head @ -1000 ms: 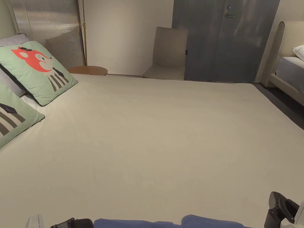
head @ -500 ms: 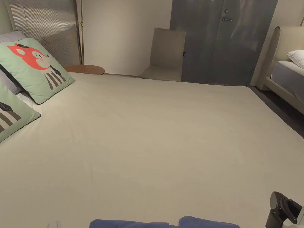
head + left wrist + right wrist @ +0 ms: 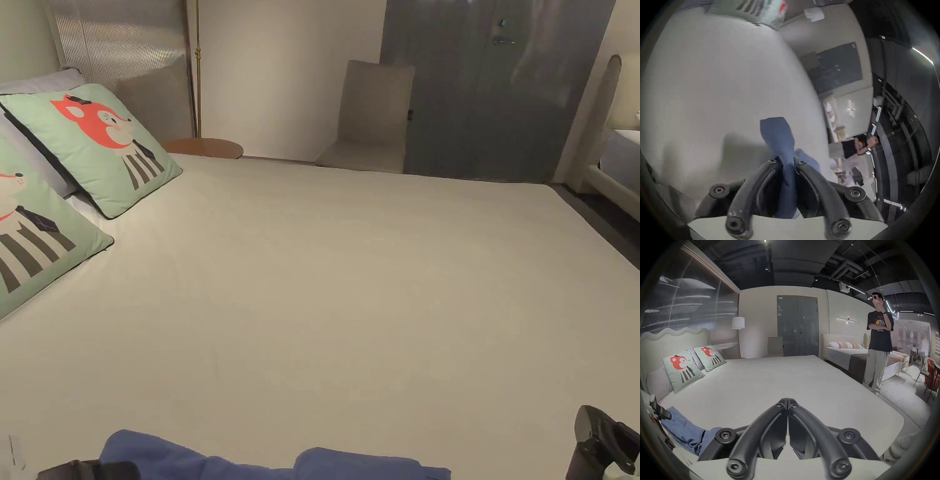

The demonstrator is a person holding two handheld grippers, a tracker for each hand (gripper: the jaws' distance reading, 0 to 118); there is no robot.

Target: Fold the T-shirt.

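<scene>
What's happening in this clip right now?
A person stands at the near edge of a bed with a gripper in each hand. The left gripper is shut on a bunched blue T-shirt, which lies crumpled at the near edge, not yet spread out. The right gripper is shut with nothing in it, held above the sheet. Two fox cushions sit near the headboard, and another person stands by the next bed.

bed (image 3: 350, 300) surface open; 2 cushions (image 3: 106, 147) crowd left edge.
</scene>
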